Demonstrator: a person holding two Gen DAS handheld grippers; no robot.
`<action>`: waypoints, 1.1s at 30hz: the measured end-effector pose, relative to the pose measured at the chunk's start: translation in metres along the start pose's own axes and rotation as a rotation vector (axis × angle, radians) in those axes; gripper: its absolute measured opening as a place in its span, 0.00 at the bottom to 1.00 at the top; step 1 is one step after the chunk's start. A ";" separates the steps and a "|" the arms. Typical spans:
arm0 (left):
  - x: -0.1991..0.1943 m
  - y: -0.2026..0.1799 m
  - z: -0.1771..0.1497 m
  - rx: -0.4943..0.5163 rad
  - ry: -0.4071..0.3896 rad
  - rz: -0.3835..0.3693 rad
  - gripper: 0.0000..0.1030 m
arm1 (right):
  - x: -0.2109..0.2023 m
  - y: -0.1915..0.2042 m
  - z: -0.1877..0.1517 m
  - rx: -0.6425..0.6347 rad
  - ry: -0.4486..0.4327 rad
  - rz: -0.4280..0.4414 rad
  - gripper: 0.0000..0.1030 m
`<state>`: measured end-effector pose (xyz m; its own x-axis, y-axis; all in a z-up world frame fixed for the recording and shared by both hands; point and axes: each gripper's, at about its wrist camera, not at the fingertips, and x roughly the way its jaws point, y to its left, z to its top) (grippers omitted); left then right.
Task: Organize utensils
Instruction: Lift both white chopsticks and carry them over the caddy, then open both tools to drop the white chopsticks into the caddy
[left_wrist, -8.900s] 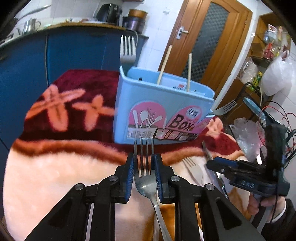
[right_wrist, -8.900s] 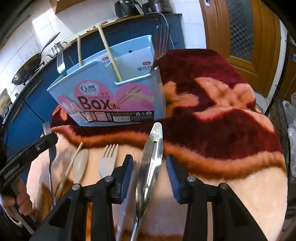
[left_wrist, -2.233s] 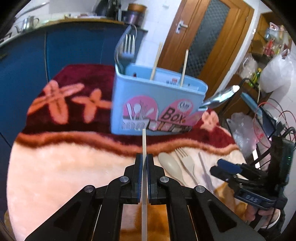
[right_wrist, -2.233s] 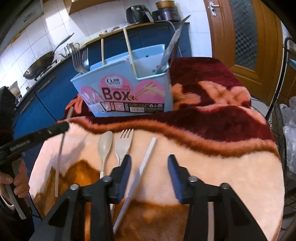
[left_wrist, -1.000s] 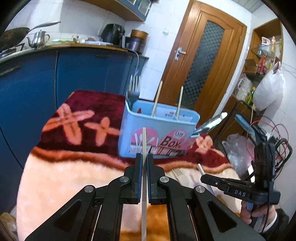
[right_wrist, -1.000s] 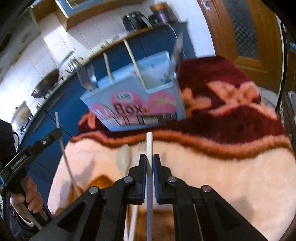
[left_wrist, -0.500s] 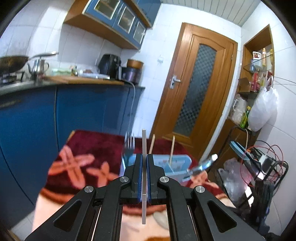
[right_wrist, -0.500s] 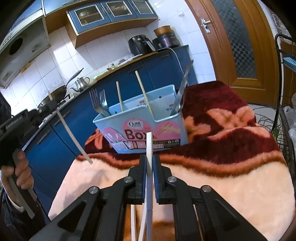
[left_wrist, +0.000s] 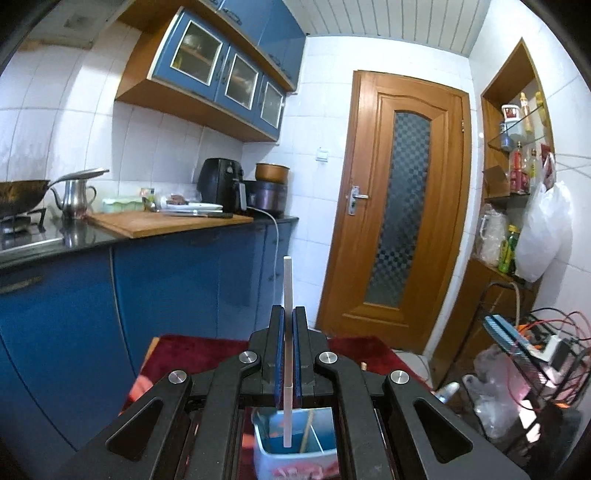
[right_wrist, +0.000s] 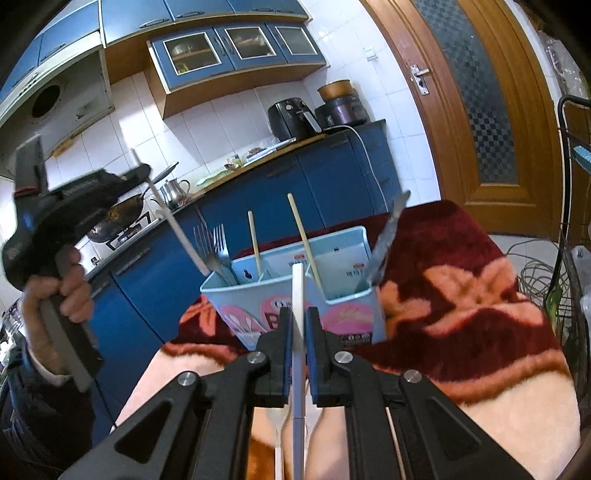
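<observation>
A light blue utensil box (right_wrist: 295, 299) with pink labels stands on the red and peach blanket (right_wrist: 461, 317). It holds forks (right_wrist: 216, 243), two wooden chopsticks (right_wrist: 304, 236) and a metal utensil (right_wrist: 384, 240). My left gripper (left_wrist: 289, 317) is shut on a white chopstick (left_wrist: 287, 295); seen from the right wrist (right_wrist: 146, 173), it holds the stick slanting down, lower end at the box's left rim. The box shows below it (left_wrist: 295, 446). My right gripper (right_wrist: 298, 317) is shut on a second white chopstick (right_wrist: 297, 291), in front of the box.
Blue kitchen cabinets and a counter (left_wrist: 147, 229) with a kettle and appliances stand behind the table. A wooden door (left_wrist: 399, 229) is at the right. A wire rack (right_wrist: 576, 258) stands by the table's right side. Pale utensils (right_wrist: 277, 428) lie on the blanket below my right gripper.
My left gripper has risen and tilted up, bringing its white chopstick over the box's left end. My right gripper has moved closer to the box with its chopstick.
</observation>
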<state>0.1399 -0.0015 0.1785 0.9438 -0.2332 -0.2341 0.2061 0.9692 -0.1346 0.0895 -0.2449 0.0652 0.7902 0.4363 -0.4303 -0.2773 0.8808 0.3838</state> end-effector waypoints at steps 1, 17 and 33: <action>0.004 0.000 -0.002 0.005 0.002 0.007 0.04 | 0.000 0.000 0.001 -0.004 -0.005 -0.003 0.09; 0.067 0.005 -0.064 -0.035 0.151 -0.007 0.04 | 0.043 0.010 0.065 -0.141 -0.226 -0.129 0.09; 0.074 -0.002 -0.073 -0.007 0.163 -0.009 0.04 | 0.080 0.009 0.086 -0.206 -0.422 -0.214 0.09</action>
<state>0.1904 -0.0259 0.0916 0.8872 -0.2522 -0.3863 0.2119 0.9666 -0.1444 0.1978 -0.2179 0.1045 0.9809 0.1678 -0.0985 -0.1538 0.9787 0.1358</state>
